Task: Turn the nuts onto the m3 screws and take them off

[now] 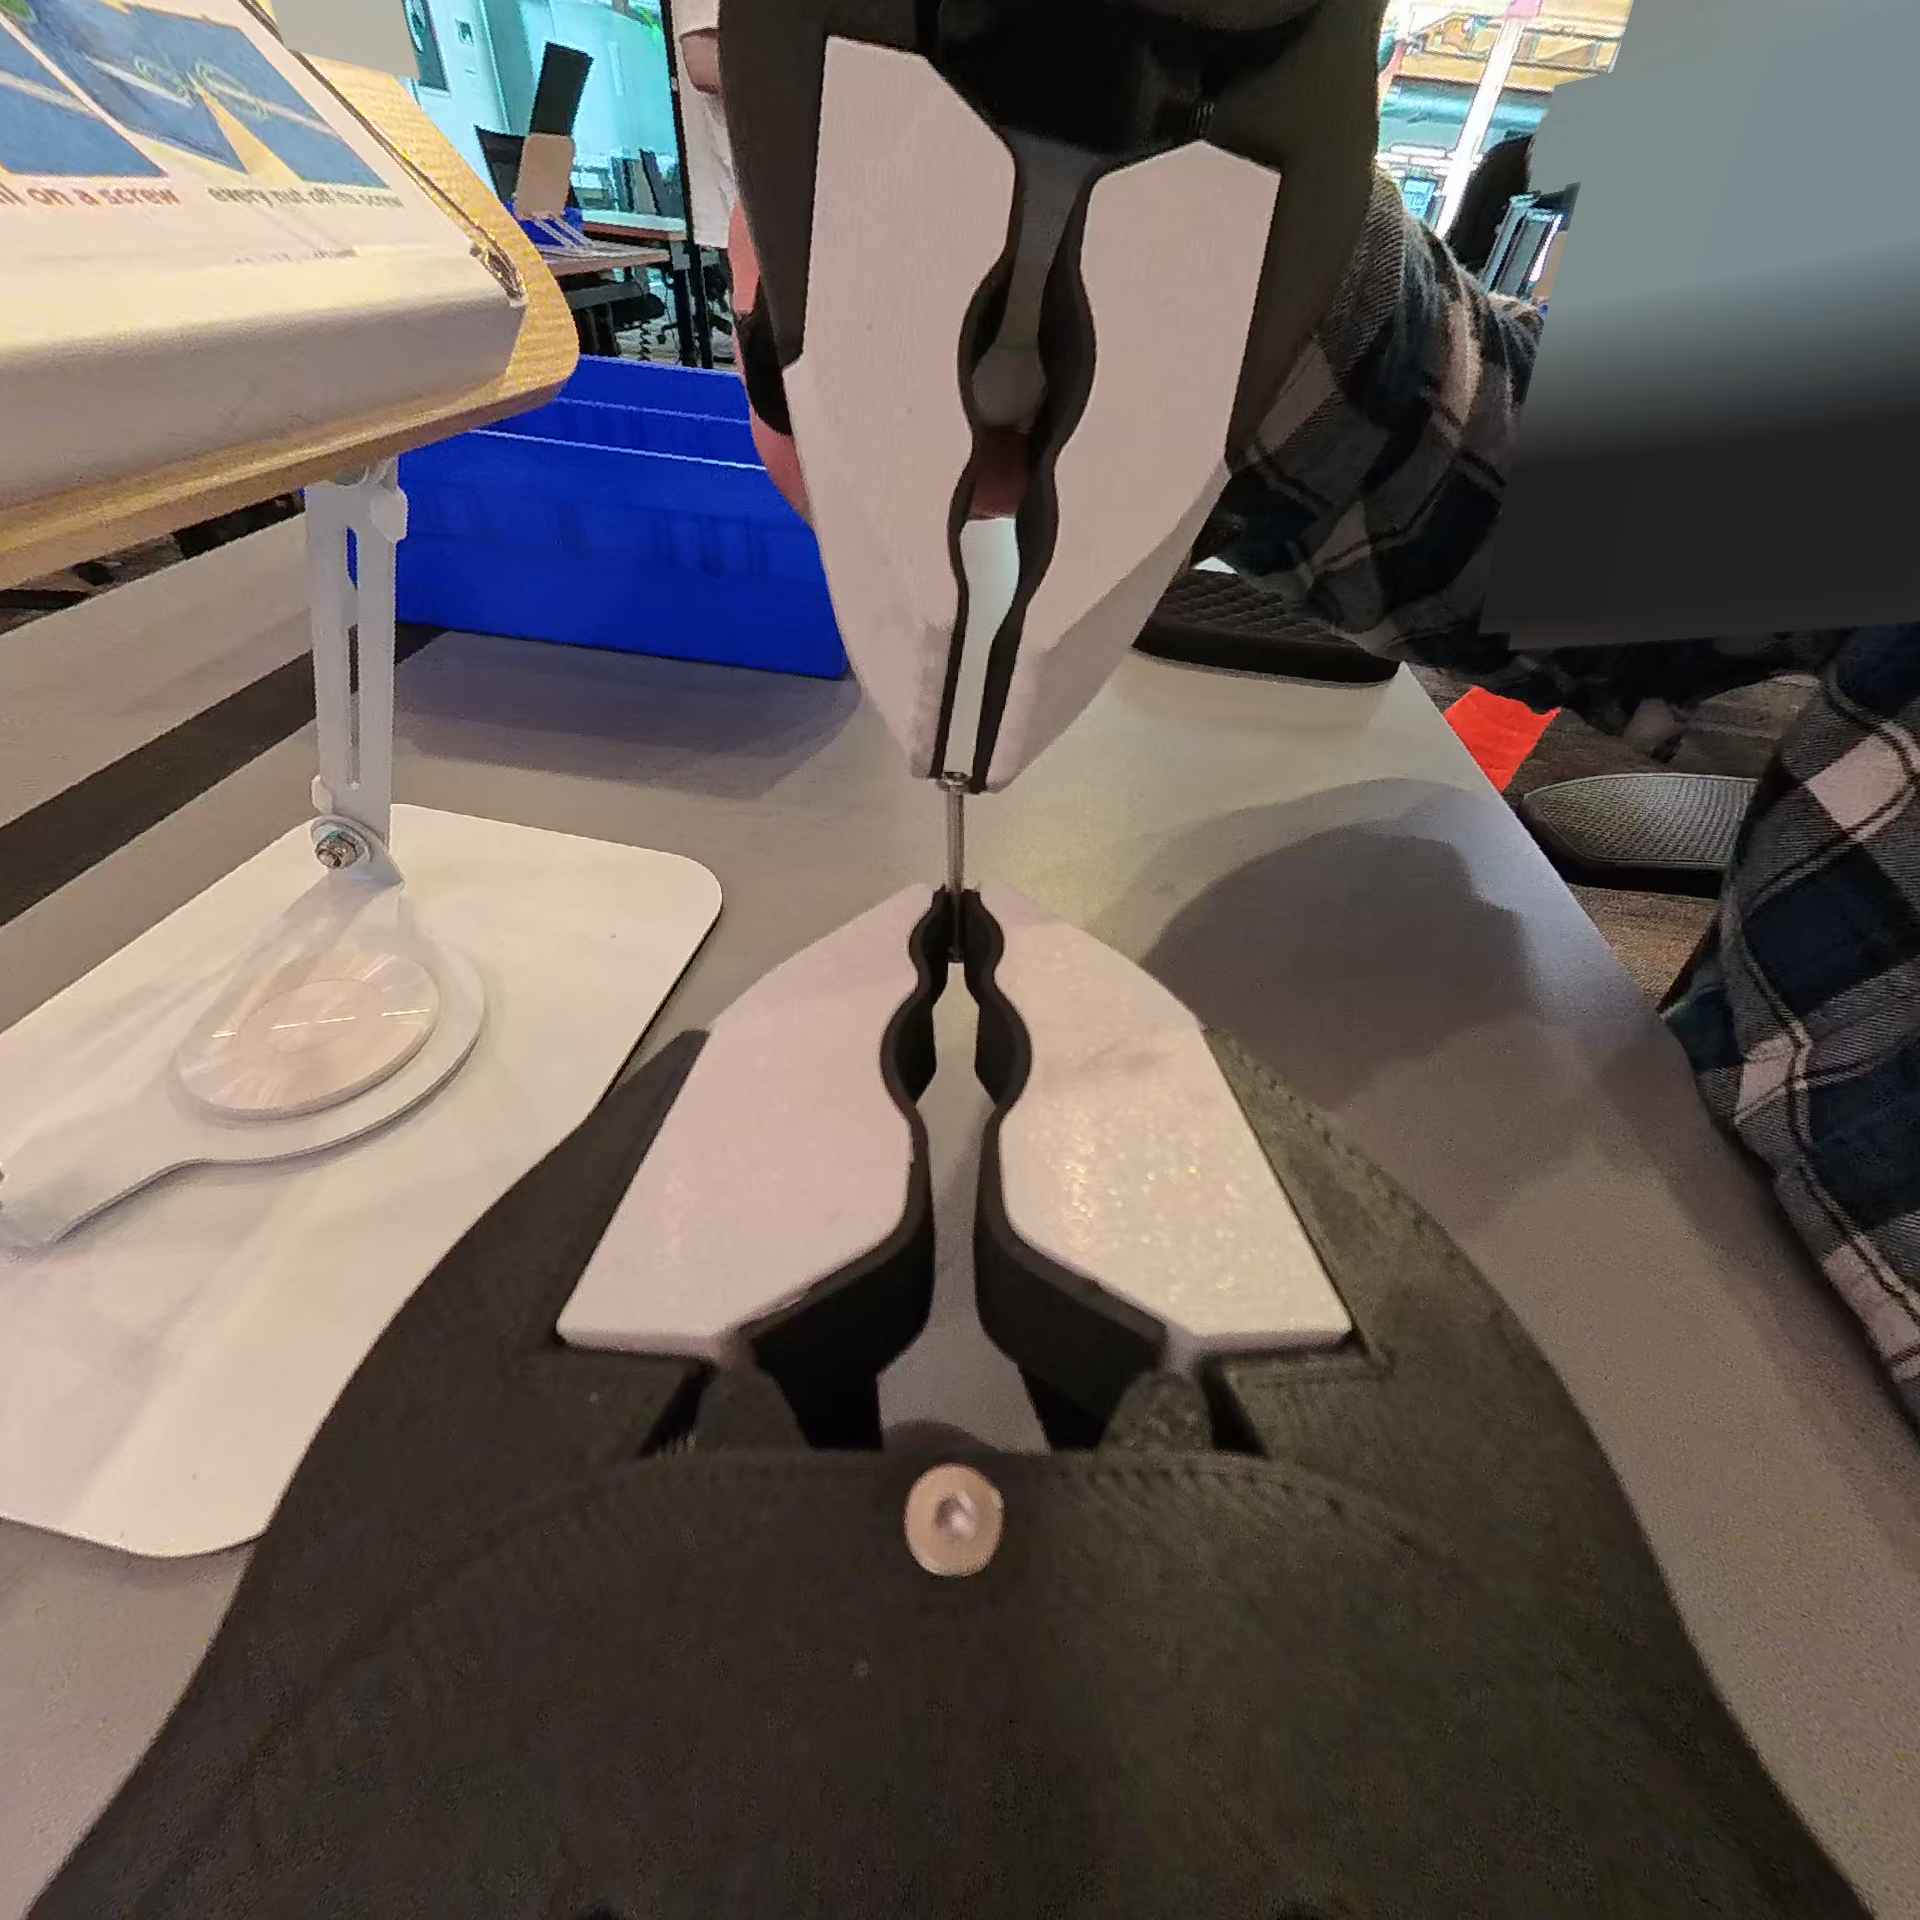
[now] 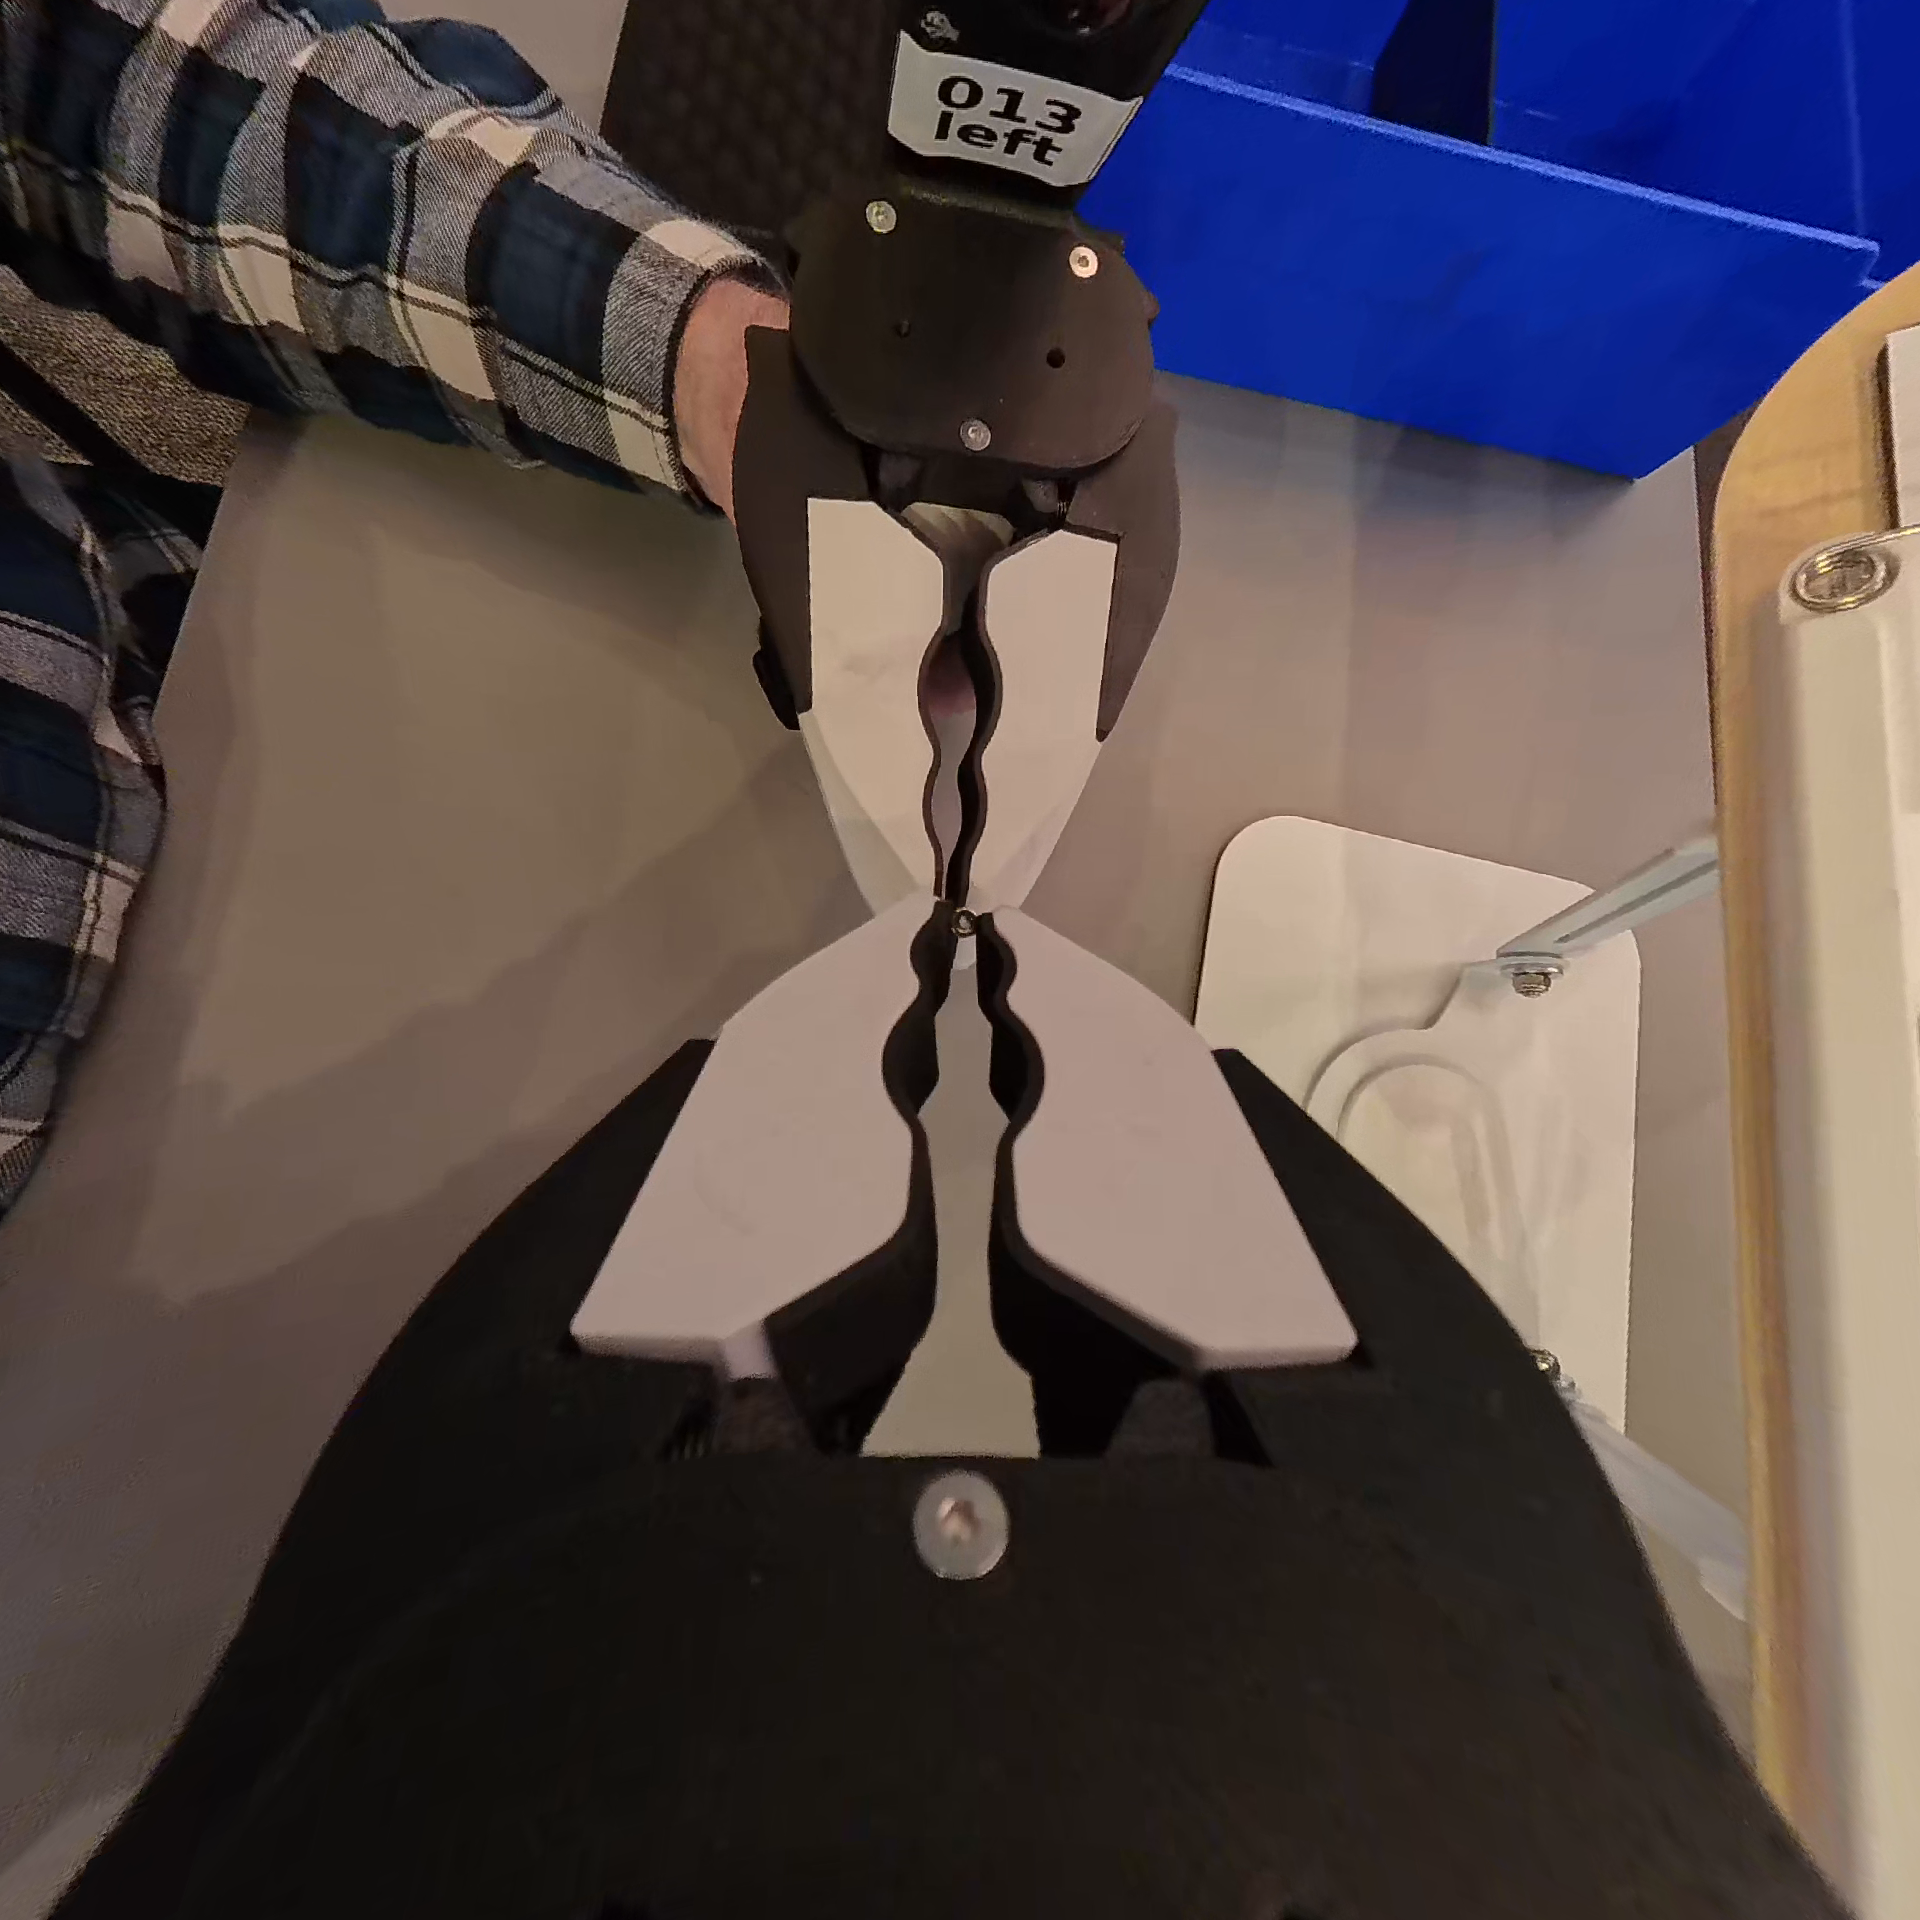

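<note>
In the left wrist view my left gripper point(image 1: 953, 906) is shut on the shaft of a thin metal screw point(image 1: 952, 836), which sticks straight out from its tips above the grey table point(image 1: 1195, 831). My right gripper point(image 1: 956, 774) comes in from the top, tip to tip with the left one. It is shut on a small metal nut point(image 1: 952, 775) at the screw's far end. In the right wrist view the nut point(image 2: 965, 921) sits between my right gripper's point(image 2: 963, 922) pads. The left gripper point(image 2: 951, 891) meets it from above.
A white stand point(image 1: 468, 935) with a flat base carries a tilted board with a printed sheet point(image 1: 208, 260) at the left. A blue bin point(image 1: 623, 520) stands behind. A person's plaid sleeve point(image 2: 364, 260) reaches in. The table's edge point(image 1: 1621, 935) runs along the right. My left and right fingertips are right by each other.
</note>
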The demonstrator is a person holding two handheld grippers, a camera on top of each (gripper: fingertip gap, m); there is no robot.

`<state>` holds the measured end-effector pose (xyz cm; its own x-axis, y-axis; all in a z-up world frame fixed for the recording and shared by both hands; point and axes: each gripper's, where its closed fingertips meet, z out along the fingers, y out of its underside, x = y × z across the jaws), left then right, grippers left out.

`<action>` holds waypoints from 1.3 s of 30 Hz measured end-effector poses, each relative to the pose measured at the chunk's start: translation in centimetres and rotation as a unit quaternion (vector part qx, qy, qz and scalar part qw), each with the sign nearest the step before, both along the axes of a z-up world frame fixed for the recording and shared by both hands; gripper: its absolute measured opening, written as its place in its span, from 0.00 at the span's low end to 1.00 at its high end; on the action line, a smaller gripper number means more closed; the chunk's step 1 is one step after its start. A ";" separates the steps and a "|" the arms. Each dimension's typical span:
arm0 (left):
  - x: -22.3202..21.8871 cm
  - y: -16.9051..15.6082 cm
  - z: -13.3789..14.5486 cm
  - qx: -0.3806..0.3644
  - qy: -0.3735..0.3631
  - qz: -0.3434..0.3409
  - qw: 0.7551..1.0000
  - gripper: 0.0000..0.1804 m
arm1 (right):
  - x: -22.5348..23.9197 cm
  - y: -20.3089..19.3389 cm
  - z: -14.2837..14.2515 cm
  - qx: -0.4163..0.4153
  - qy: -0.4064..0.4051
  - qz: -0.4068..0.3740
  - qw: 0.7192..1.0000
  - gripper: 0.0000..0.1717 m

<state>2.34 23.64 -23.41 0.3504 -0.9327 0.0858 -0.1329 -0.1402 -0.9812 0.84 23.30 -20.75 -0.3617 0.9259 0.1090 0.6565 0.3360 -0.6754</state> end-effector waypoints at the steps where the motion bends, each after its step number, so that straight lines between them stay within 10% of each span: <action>1: 0.0 0.0 0.0 0.001 0.002 0.001 1.000 0.01 | 0.0 0.0 0.0 0.002 -0.001 0.001 1.000 0.03; 39: -0.1 1.4 0.1 0.084 0.066 0.089 0.990 0.01 | 0.4 1.0 0.1 -0.008 0.030 -0.051 0.998 0.03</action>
